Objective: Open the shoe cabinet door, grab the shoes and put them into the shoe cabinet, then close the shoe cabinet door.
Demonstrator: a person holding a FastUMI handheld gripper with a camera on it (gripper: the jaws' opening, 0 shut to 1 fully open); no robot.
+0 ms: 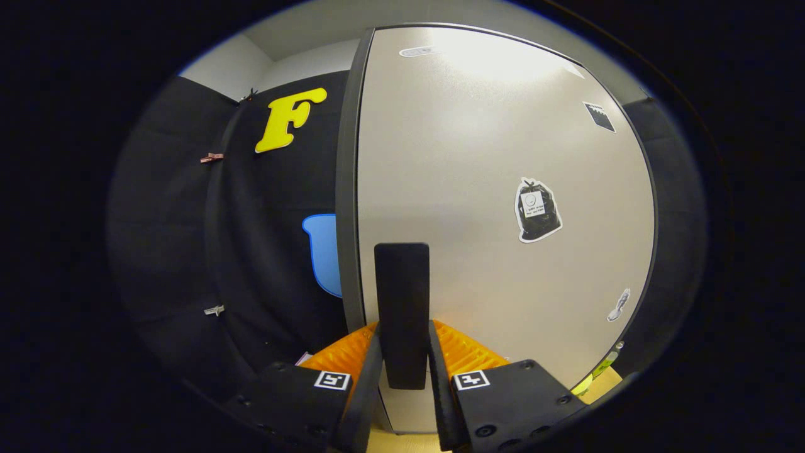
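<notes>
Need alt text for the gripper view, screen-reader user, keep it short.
The gripper is closed on the black upright bar handle of a pale grey shoe cabinet door, one finger on each side of it. The door carries a black bag-shaped sticker beyond the handle, and its dark edge stands against the booth's black cloth wall.

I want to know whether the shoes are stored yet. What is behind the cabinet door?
Unknown: the pale cabinet door covers whatever lies behind it. The gripper is shut on the door's black handle. Black booth cloth shows beside the door's edge.
</notes>
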